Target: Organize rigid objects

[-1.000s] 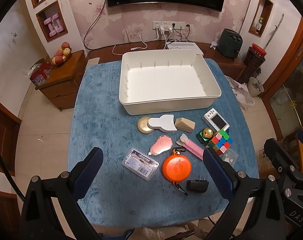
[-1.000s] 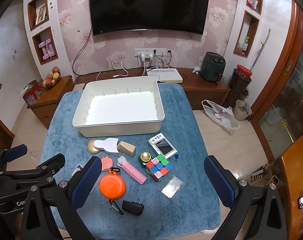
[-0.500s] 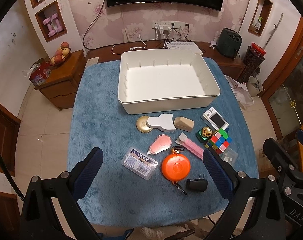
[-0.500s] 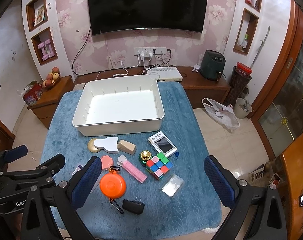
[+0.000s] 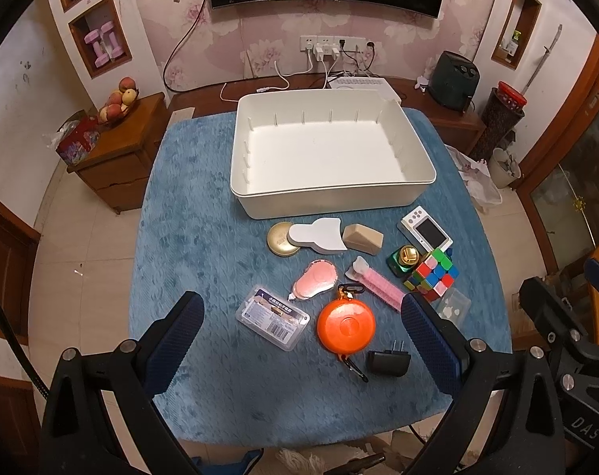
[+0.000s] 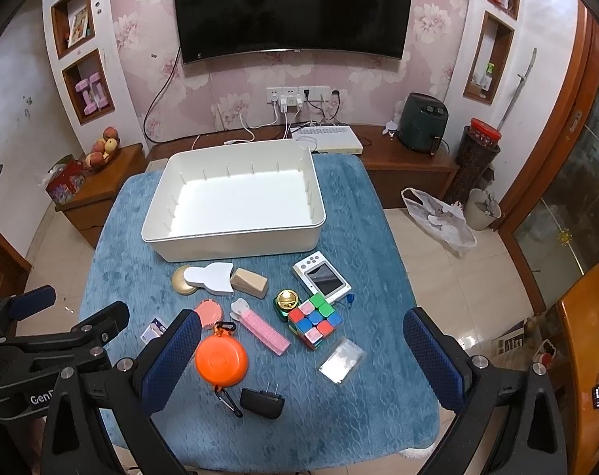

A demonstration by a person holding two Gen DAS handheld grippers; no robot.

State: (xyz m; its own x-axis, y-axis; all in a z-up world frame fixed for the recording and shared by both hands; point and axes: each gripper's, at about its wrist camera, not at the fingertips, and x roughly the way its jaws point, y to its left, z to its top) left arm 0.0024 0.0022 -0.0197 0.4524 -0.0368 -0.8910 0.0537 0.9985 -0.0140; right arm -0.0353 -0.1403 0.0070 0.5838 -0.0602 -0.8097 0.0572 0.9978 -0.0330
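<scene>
Both claws are held high above the worktop (image 5: pixel 188 213), spread wide and gripping nothing. The left claw (image 5: pixel 299 336) is poised over the near side of the blue cover, its fingers (image 5: pixel 173 340) well apart; between them, far below, an orange round case (image 5: pixel 346 326), a clear labelled box (image 5: pixel 273 318) and a black plug (image 5: pixel 388 362) are seen. The right claw (image 6: pixel 299 356) is opened just as wide — nothing is touched by its fingers (image 6: pixel 434 360).

The white bin (image 5: pixel 331 154) is set at the far half of the worktop, with only its bare floor seen inside. Just in front of it a gold disc (image 5: pixel 279 239), a white flat piece (image 5: pixel 317 235) and a tan block (image 5: pixel 363 238) are lined up, the white piece overlapping the disc. Further right a small white device (image 6: pixel 321 279), a puzzle cube (image 6: pixel 315 320), a pink comb (image 6: pixel 262 330) and a clear packet (image 6: pixel 341 360) are laid out, all outside the bin.
</scene>
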